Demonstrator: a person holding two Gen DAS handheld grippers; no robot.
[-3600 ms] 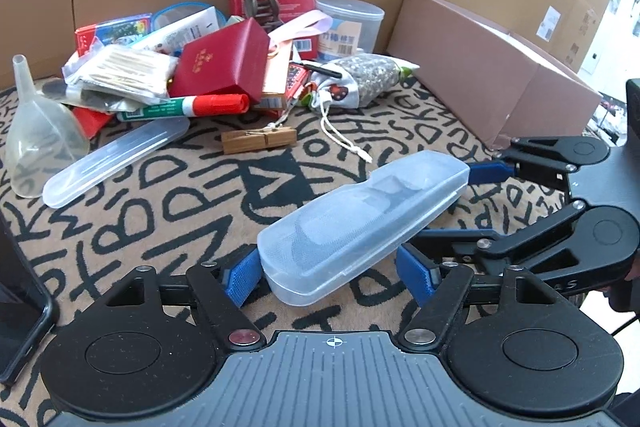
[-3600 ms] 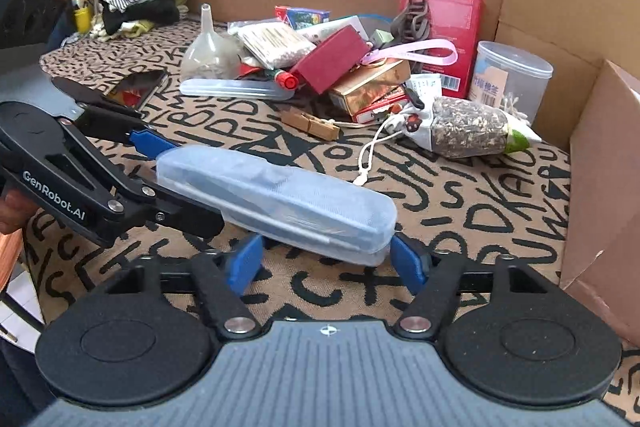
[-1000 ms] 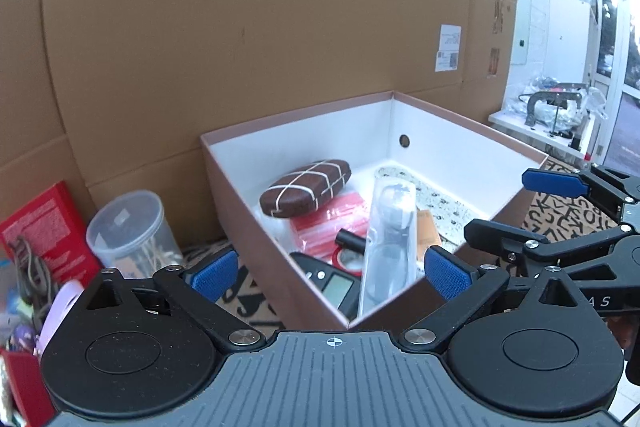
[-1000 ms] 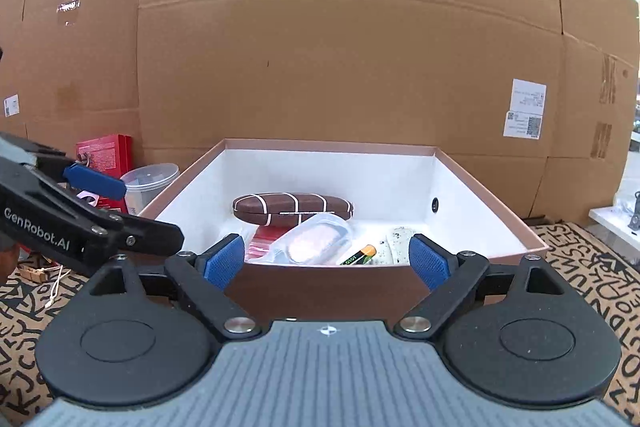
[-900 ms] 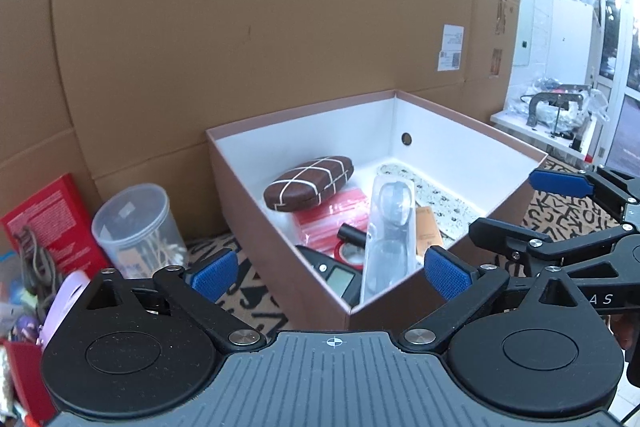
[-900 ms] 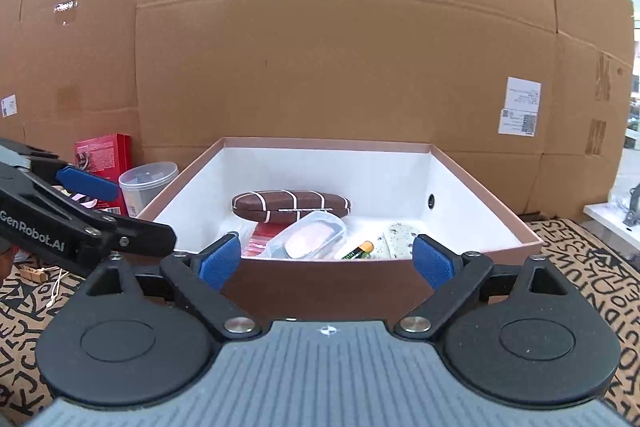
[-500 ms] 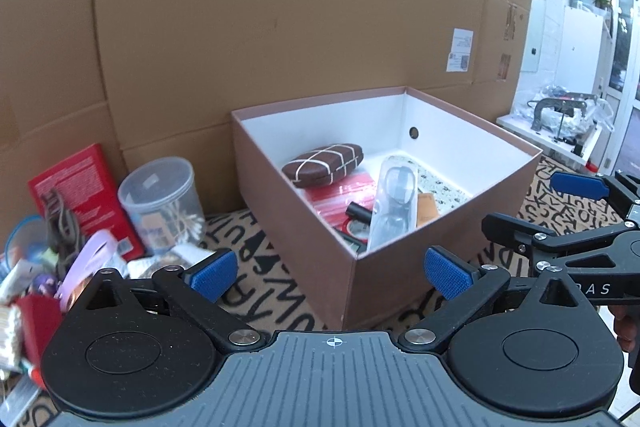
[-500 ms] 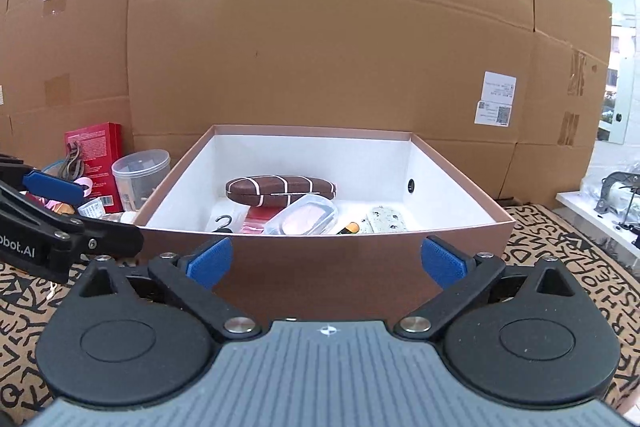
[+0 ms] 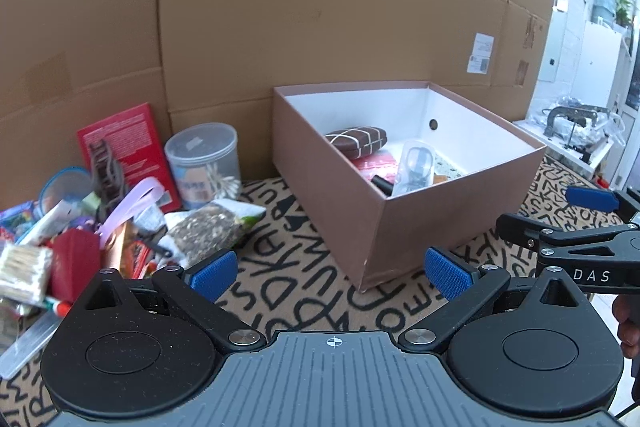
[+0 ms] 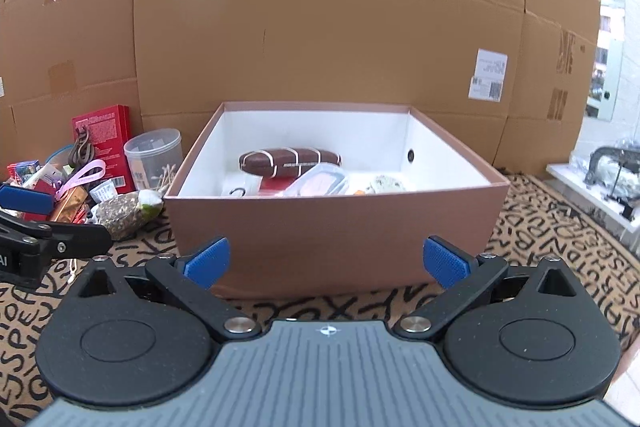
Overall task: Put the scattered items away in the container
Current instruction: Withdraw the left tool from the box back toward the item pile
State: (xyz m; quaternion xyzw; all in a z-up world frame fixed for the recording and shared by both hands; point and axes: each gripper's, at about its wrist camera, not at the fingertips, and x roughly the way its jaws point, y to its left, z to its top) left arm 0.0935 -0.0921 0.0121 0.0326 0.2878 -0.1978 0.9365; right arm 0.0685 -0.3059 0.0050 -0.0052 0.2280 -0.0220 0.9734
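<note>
Both tools stand wide open with nothing between their blue pads: the left tool [image 9: 331, 271] hangs over the letter-patterned surface [image 9: 304, 291] near the corner of the box, and the right tool [image 10: 326, 263] faces the near wall of the same box. The container, a brown box [image 10: 332, 223] with a white inside, sits on the surface against the cardboard wall [image 10: 320, 27]. Inside it lie a brown case with white stripes [image 10: 290, 161] toward the far side, a clear plastic case [image 9: 414, 167] leaning nearer the front, and a red packet [image 9: 376, 163] between them; other small things in the box are too hidden to name. The scattered items are heaped to the left of the box: a clear round tub [image 9: 202, 163] just beside the box's left wall, a red box [image 9: 128, 151] leaning on the cardboard behind it, a bag of seeds [image 9: 212, 227] lying near the left tool, a pink strap [image 9: 132, 207] and a bundle of cotton swabs [image 9: 24, 273] at the far left edge of the left wrist view.
</note>
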